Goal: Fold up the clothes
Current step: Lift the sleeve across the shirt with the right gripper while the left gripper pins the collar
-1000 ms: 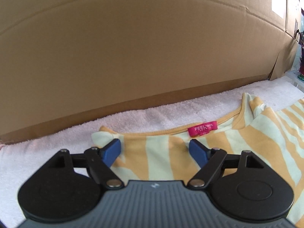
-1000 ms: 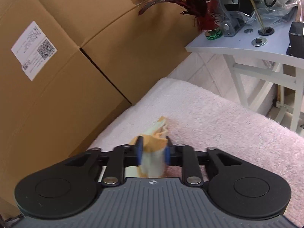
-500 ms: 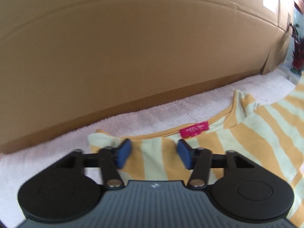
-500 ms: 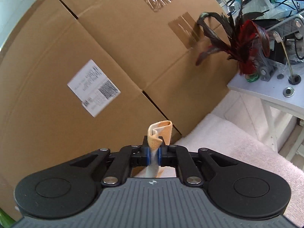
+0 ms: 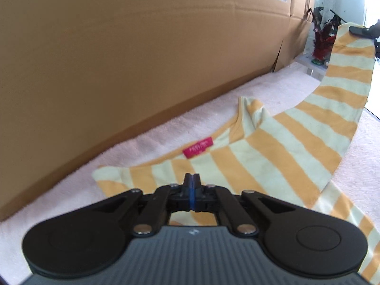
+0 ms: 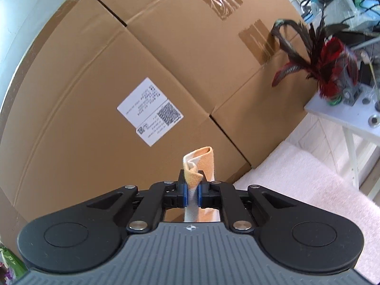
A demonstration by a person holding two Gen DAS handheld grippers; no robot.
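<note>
My left gripper [image 5: 192, 182], fingers pressed together, touches the striped shirt [image 5: 273, 161]; my right gripper [image 6: 192, 191] pinches its raised sleeve [image 6: 200, 163].

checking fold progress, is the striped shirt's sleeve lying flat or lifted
Lifted. The sleeve rises off the pink towel to the right gripper, whose jaws pinch its cuff; the striped shirt body lies flat.
</note>
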